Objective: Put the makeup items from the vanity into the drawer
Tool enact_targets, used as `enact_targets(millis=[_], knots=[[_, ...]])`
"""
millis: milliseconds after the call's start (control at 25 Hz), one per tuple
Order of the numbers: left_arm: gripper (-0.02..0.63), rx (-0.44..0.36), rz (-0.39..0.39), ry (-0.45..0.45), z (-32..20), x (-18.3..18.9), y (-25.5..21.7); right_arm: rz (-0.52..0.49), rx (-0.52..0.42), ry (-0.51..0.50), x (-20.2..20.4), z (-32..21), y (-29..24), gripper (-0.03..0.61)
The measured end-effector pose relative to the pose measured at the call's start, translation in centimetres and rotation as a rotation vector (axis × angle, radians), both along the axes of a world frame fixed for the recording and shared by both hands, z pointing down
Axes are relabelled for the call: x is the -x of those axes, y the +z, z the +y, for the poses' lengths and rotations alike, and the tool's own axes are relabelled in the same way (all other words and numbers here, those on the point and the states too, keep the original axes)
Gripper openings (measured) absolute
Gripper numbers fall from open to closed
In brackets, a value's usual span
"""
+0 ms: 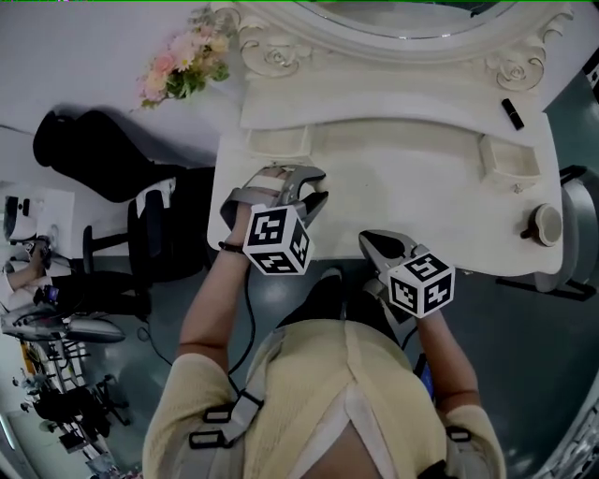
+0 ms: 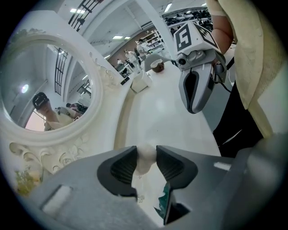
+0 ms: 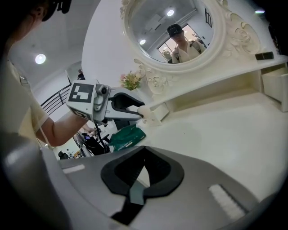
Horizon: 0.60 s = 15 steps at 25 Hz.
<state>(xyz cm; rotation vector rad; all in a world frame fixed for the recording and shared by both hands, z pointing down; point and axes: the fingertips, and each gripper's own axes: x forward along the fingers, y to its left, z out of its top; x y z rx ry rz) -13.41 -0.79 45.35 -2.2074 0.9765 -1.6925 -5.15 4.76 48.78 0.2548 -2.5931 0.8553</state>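
1. Two small drawers are set at the back of the desk (image 1: 402, 187), the left small drawer (image 1: 279, 140) and the right small drawer (image 1: 510, 157). Their contents cannot be made out.
2. A black tube (image 1: 512, 113) is laid on the shelf under the mirror (image 1: 402, 14), at the right. A round item (image 1: 546, 224) is set near the desk's right end.
3. A pale rounded makeup item (image 2: 145, 155) is clamped between the jaws of the left hand-held gripper (image 1: 298, 185). It is held above the desk, just in front of the left small drawer.
4. A green packet (image 3: 127, 136) is seen below that hand-held gripper. Whether it lies in a drawer cannot be told.
5. The left hand-held gripper is tilted steeply down, with the forearm stretched over the desk's front edge.
6. The right hand-held gripper (image 1: 374, 241) is held over the front edge with its jaws pressed together on nothing. It is pointed shallowly down across the desk, well apart from the round item.
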Motion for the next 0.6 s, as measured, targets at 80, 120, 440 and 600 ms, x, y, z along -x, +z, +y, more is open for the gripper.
enact_targets(millis=[80,120,440,600], knots=[[0.147,-0.02,-0.005,-0.047,-0.1,1.7,-0.5,-0.009,0.0,-0.017,0.6,0.1,-0.3,0.005],[0.147,-0.032,-0.008,-0.074,-0.3,2.7,-0.8,-0.01,-0.002,-0.024,0.9,0.0,-0.4,0.005],[0.15,-0.105,-0.013,-0.203,-2.4,10.1,-2.1,0.024,-0.02,-0.003,1.9,-1.2,-0.6,0.005],[0.153,-0.092,0.006,-0.199,-3.5,11.4,-1.2,0.058,-0.032,0.01,2.2,-2.2,-0.8,0.005]])
